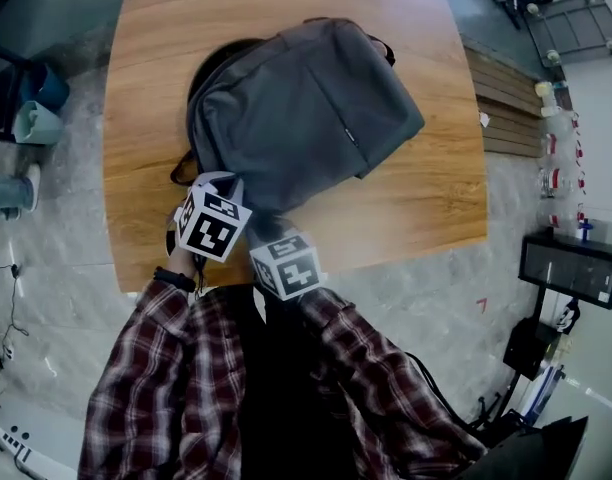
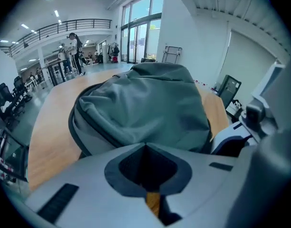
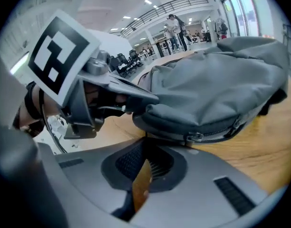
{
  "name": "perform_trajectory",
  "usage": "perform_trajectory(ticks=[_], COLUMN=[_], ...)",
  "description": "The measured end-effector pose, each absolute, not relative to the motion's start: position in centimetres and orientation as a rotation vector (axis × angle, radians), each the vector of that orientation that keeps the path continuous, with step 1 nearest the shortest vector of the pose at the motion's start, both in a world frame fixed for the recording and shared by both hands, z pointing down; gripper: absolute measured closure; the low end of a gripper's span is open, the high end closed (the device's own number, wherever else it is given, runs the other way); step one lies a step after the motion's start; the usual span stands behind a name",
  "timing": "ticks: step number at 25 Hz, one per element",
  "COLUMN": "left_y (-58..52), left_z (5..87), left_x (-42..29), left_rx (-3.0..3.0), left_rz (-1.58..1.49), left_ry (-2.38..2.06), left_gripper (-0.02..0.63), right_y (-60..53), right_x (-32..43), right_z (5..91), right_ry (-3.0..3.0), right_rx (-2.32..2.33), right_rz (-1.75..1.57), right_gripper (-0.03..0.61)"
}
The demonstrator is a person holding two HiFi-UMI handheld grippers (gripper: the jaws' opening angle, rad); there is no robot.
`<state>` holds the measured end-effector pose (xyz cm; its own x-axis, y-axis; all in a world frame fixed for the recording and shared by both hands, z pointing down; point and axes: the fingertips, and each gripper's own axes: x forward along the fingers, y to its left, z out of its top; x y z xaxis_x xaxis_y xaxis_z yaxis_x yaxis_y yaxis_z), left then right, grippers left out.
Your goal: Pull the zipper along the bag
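Approach step. Left gripper and right gripper: jaws pressed together beside bag. Next, right likely spreads and pinches pull.

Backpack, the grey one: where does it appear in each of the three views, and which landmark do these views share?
Head view: the backpack lies at upper centre, on the wooden table.
Left gripper view: the backpack fills the centre.
Right gripper view: the backpack spans the upper right.
Shared landmark: the wooden table, visible under the backpack in all three.
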<state>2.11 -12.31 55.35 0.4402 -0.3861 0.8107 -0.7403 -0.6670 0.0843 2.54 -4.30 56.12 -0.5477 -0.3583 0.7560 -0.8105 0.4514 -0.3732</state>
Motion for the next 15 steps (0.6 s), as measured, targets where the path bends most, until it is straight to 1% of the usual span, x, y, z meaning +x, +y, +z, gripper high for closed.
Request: perform_trajectory(ticks=[5,15], left_y=[-12.6,-12.5], left_z=[56.3,56.4], left_x=[2.5,3.5], left_rx=[2.276,2.272], left_rz=[1.072,1.021], left_ry=[-0.919,-0.878], left_gripper=[0.606,0.606], right_y=[-4.5,-5.6], right_x=[5.1,11.7], right_z=[56.9,55.8], right_ry=[-2.062,-1.999], right_rx=[0.946,0.906], right_rz=[0.831,0.709], right_gripper=[0.571,0.569])
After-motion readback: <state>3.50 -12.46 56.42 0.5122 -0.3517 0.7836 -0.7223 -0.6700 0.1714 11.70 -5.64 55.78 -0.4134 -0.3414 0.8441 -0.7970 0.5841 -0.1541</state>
